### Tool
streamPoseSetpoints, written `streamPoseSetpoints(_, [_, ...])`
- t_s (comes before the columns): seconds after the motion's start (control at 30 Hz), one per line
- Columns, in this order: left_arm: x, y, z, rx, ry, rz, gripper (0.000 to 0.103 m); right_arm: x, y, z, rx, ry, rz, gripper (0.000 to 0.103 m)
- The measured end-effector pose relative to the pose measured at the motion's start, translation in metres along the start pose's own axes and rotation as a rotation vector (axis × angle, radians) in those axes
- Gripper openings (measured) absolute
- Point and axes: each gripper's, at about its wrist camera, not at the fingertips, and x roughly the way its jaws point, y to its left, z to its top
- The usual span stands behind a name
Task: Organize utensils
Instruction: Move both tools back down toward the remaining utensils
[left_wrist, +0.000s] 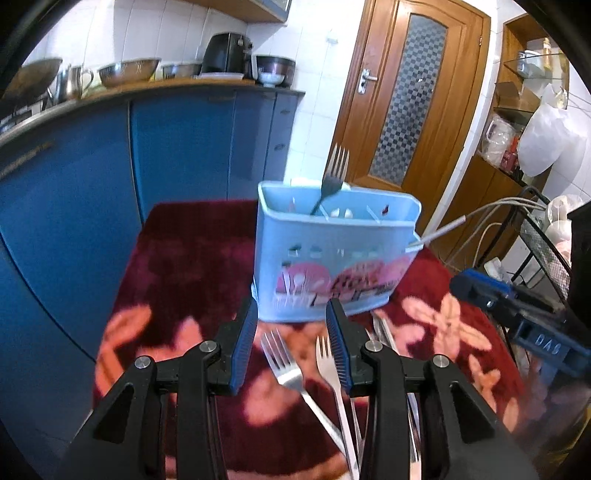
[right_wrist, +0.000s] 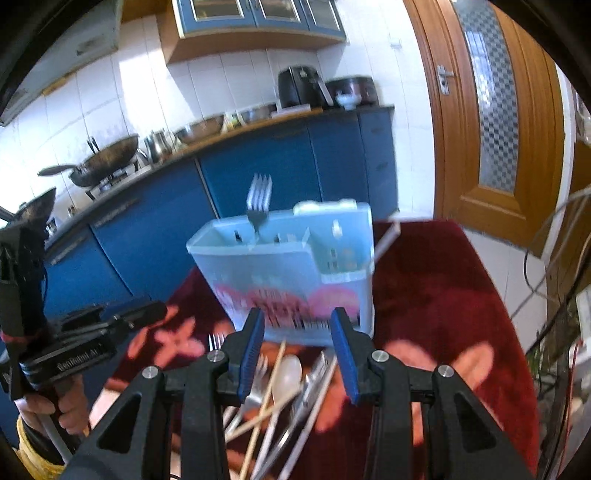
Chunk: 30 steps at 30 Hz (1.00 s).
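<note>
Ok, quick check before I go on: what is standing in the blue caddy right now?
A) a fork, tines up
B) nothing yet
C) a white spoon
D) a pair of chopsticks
A: a single fork stands in the blue caddy with its tines pointing up above the rim, while the chopsticks and the white spoon lie in the pile on the red cloth.

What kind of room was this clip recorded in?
A home kitchen, most likely: a dark wok and steel bowls line a counter over blue cabinets, and a light blue plastic cutlery holder stands on a red floral cloth.
</note>
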Motion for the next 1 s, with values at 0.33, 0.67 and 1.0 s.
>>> streamPoseSetpoints(0.33, [0.036,0.008,-0.031,-0.055,0.145,-0.01,0.039,0.032,-0.015,-0.041,0.05,0.18,-0.017,0.04])
streamPoseSetpoints(0.67, [0.07,0.014,-0.048,-0.093,0.27,-0.036,0.039,0.054,-0.019,-0.055,0.049,0.309,-0.012,0.039])
streamPoseSetpoints(1.0, [0.099,0.025,-0.049,-0.13,0.291,-0.083,0.039,0.062,-0.024,-0.053,0.084,0.36,0.031,0.031])
